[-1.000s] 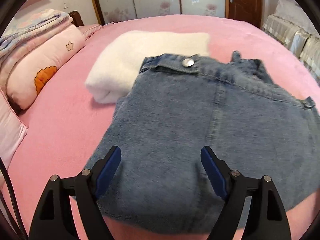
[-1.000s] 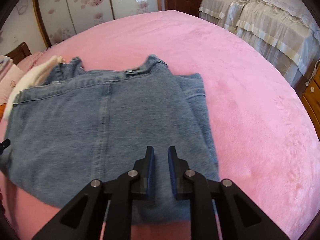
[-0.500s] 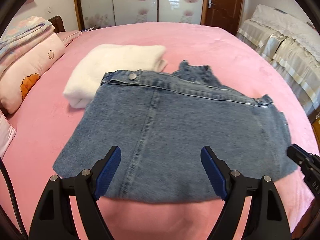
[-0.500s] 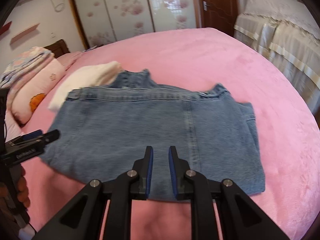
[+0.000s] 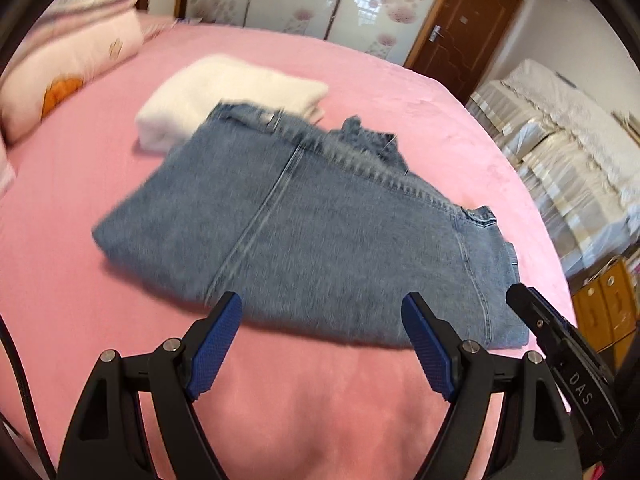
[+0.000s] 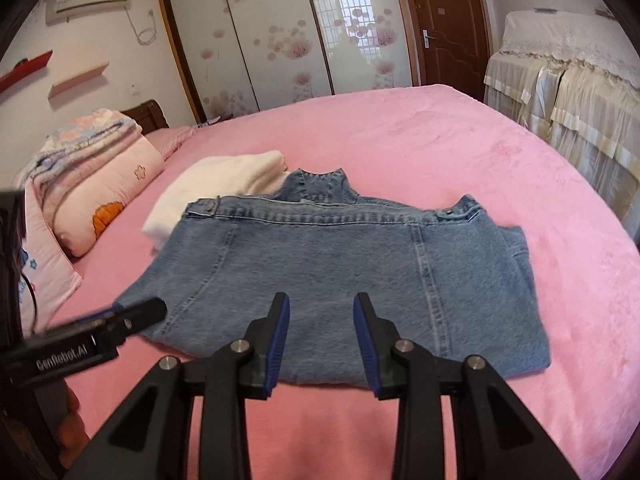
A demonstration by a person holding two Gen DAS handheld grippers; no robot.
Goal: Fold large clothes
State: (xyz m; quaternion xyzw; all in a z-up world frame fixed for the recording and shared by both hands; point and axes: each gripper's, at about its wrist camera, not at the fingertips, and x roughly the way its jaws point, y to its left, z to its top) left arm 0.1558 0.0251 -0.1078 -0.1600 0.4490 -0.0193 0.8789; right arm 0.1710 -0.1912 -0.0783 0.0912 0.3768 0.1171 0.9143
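So, L to R across the bed (image 6: pixel 460 128): pillows and a folded quilt (image 6: pixel 92 148) sit stacked at the bed's left edge, by the headboard. Next comes a folded white garment (image 6: pixel 224 184), w/ its right end tucked under the jeans' waistband corner. The folded jeans (image 6: pixel 340 276) lie flat in the bed's middle, waistband toward the far edge, fold hem toward the near edge. The left gripper (image 5: pixel 320 340) hovers just short of the near hem, jaws spread wide, nothing btwn them; in the right wrist view its tip shows near the jeans' near-left corner. The right gripper (image 6: pixel 320 336) sits at the near hem's middle, jaws partly apart, gripping nothing. Draped furniture (image 6: pixel 568 92) stands off the bed's right edge.
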